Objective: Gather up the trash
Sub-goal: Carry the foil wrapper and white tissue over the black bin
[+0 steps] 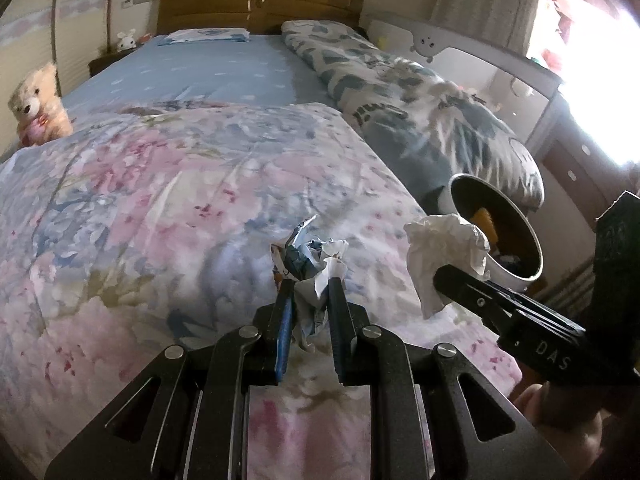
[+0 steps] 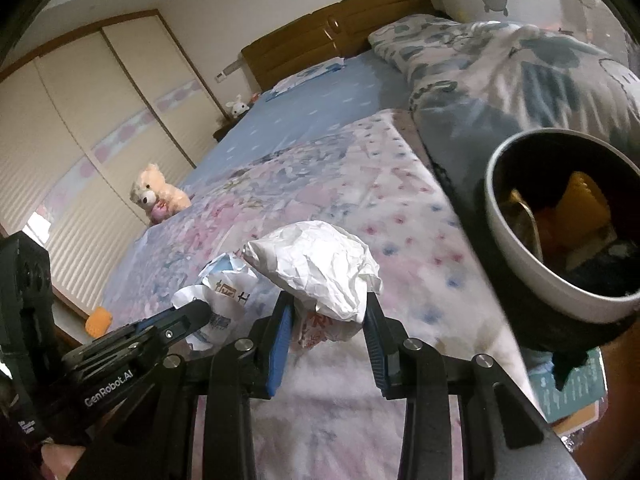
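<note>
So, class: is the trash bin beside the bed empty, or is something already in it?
Not empty. The trash bin already holds orange and dark items, visible through its open top in both wrist views.

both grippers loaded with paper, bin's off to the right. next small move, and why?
Probably carry the right gripper a little further right, over the trash bin, then open it. It is shut on the white crumpled paper, and the bin's open mouth sits close beside it. The left gripper, shut on the printed paper wad, is farther from the bin and should follow.
</note>
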The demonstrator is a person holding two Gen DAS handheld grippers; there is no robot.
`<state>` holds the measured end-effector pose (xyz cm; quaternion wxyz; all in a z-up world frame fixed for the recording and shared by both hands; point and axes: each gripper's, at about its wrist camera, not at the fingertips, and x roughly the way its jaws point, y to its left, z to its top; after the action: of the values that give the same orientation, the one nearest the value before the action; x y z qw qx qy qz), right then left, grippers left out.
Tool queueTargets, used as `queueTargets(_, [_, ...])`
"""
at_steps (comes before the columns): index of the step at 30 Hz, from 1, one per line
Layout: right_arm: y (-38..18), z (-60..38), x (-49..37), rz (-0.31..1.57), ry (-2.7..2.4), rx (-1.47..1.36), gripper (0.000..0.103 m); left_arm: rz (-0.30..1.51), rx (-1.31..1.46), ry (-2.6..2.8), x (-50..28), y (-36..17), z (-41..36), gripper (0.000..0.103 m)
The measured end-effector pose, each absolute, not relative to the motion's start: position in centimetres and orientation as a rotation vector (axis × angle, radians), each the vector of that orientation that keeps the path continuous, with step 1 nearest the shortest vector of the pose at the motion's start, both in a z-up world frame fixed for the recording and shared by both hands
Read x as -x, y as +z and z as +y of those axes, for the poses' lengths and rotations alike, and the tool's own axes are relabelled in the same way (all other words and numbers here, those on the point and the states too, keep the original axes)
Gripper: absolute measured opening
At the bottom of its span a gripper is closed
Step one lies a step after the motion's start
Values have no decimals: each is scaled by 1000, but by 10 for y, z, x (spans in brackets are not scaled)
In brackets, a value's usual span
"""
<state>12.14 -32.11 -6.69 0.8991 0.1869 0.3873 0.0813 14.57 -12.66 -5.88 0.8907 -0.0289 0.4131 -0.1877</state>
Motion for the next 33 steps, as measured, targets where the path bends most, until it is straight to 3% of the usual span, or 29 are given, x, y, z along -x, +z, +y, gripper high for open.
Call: queueTargets(33, [-56,-387,-75,741,56,-475,35,849,-45,-489,-132,-51,-193,15])
